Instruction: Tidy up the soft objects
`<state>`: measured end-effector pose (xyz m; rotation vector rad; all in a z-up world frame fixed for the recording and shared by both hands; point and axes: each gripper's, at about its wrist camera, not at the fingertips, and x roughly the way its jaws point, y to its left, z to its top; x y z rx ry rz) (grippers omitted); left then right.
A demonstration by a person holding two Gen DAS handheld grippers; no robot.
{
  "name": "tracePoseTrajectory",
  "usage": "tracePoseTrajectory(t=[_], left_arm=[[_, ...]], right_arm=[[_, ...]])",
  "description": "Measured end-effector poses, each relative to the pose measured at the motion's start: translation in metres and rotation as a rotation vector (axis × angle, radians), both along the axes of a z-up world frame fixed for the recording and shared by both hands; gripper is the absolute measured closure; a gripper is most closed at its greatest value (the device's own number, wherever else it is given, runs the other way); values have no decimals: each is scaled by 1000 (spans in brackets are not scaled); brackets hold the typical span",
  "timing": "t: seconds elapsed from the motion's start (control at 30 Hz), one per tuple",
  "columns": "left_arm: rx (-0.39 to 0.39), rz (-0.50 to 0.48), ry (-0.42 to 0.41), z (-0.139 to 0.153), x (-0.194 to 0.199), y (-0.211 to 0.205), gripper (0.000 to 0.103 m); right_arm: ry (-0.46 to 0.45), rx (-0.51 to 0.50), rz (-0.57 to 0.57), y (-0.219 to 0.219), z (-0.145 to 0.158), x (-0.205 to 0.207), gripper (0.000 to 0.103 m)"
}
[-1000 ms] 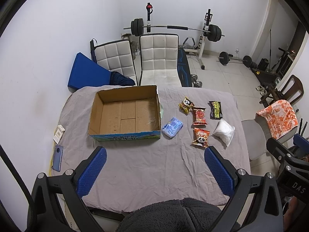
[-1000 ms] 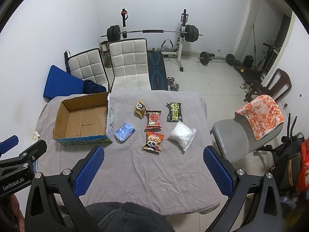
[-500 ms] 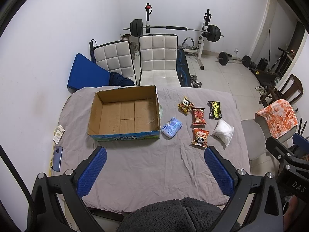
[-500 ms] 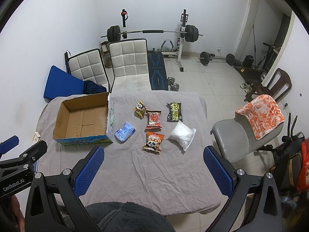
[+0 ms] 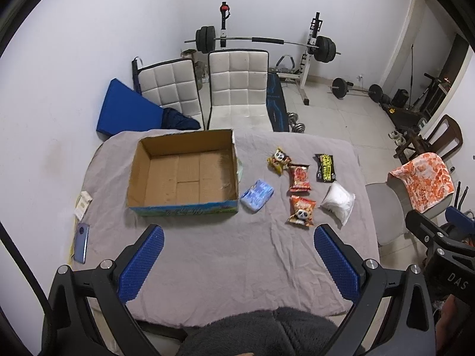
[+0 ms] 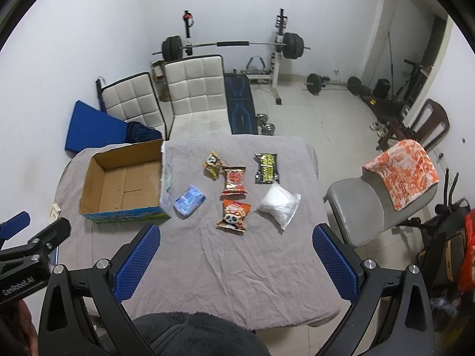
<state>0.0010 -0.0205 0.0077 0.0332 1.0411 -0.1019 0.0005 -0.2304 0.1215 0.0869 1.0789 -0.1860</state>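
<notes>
Packets (image 5: 299, 178), six, lay on worktop (image 5: 225, 255) beside one empty box (image 5: 184, 175): two panda, one red, one black, one blue, one white. Both grippers' (image 5: 240, 262) (image 6: 234, 261) jaws gaped wide, holding nothing.

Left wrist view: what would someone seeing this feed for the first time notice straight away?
An open, empty brown cardboard box sits on the left of the grey cloth-covered table. To its right lie six soft packets, the pale blue plastic pack nearest the box and a white plastic pouch farthest right. Behind the table, a black barbell on a white rack stands against the wall.
</notes>
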Motion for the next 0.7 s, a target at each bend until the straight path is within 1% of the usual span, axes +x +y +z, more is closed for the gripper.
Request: tracePoseTrajectory(t=[0.1,0.2,0.23,0.33,0.43,0.47,0.53,0.57,0.6,0.67,0.7], left_arm=[[-6,-12,-4,-7,13,-11,0],[-10,-36,1,-21,36,-25,0],[-3,-45,14,-29,48,-32,0],[8,-68,55,-55,82,-50,0],[-13,-69,133,-99,127,-67,0],[-24,-68,158,-112,137,-70,0],[-36,-65,222,-147,164,-84,0],[-38,-65,260,-166,178,-91,0],[-41,-65,289,-183,189,-97,0],[-31,-67,348,-220,209,-113,0],[-25,-71,387,-241,219,-122,0]], right_arm=[[21,1,-36,-21,-13,14,0],[62,-6,-67,-50,-38,37,0],[80,-4,-81,-60,-48,46,0],[159,30,-117,-94,-94,78,0],[261,56,-172,-132,-157,115,0],[306,83,-200,-148,-186,129,0],[377,117,-238,-171,-231,149,0],[417,142,-268,-185,-261,160,0],[445,158,-289,-194,-281,168,0],[517,202,-346,-214,-329,183,0],[541,229,-368,-221,-347,189,0]])
